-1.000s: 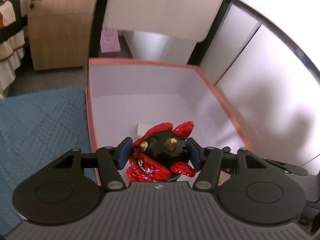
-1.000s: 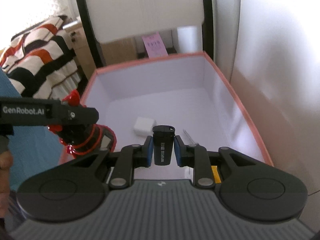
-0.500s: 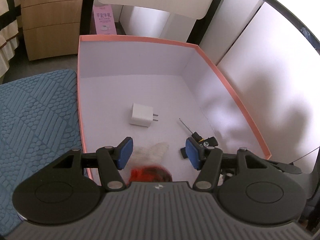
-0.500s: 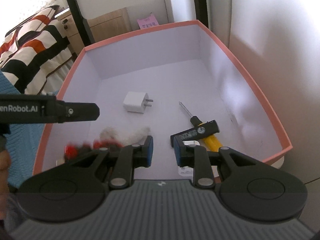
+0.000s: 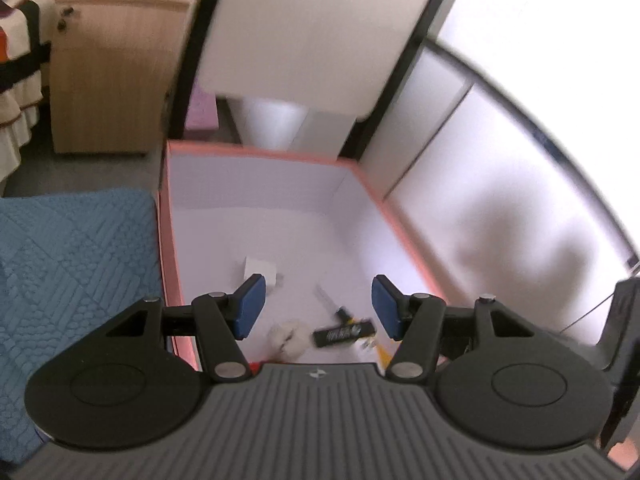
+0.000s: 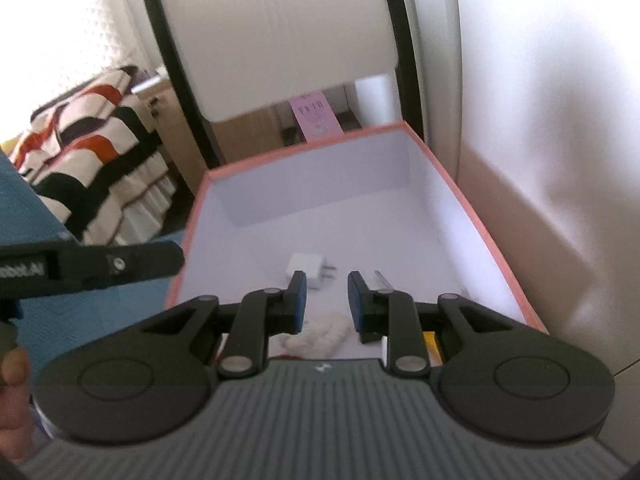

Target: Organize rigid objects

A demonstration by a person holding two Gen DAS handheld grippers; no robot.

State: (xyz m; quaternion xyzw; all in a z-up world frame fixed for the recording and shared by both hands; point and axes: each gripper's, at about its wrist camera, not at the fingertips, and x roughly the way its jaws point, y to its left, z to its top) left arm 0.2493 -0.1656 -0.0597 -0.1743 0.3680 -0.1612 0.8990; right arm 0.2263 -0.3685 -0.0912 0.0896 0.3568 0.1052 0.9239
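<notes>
A pink-rimmed box with a white inside holds a white charger, a black stick-shaped device, a screwdriver and the white underside of the red toy. My left gripper is open and empty above the box's near end. My right gripper is open and empty, also above the near end. The left gripper's side shows in the right wrist view.
A blue quilted cloth lies left of the box. A white wall panel runs along its right side. A wooden cabinet, a striped bed cover and a white chair back stand beyond.
Both grippers opened and dropped their loads into the box: the red toy from the left, the black device from the right. Both have since drawn back and tilted up.
</notes>
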